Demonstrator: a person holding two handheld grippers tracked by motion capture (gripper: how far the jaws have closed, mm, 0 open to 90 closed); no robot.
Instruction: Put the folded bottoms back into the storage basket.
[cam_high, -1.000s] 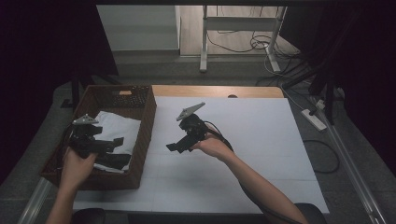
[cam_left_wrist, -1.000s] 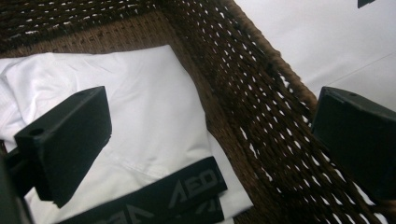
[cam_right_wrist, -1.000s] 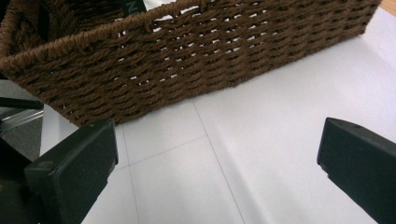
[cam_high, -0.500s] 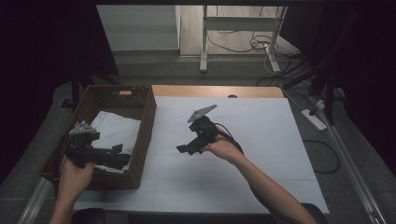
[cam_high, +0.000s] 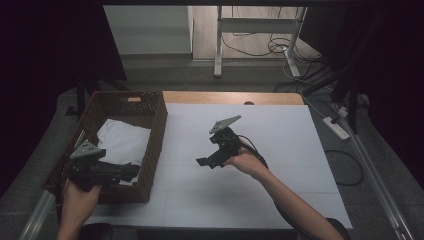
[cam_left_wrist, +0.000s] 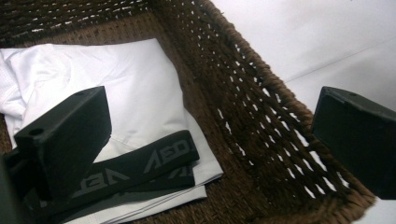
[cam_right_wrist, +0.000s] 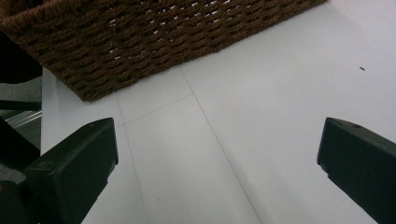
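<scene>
— Starting with the biggest thing, what sits on the white table (cam_high: 280, 150)?
— A brown wicker basket (cam_high: 155, 130) at its left edge, with a folded white garment (cam_high: 122, 142) lying inside; a black lettered waistband (cam_left_wrist: 144, 163) crosses the garment's near end.
— And the grippers?
— The left gripper (cam_high: 131, 172) hangs over the basket's near end, jaws wide apart, holding nothing. The right gripper (cam_high: 202, 162) hovers above the bare tabletop just beside the basket, jaws spread too.

Your white table (cam_high: 280, 125) stands on grey floor (cam_high: 165, 65); metal desk legs (cam_high: 218, 45), cables (cam_high: 260, 47) and dark surroundings lie behind.
</scene>
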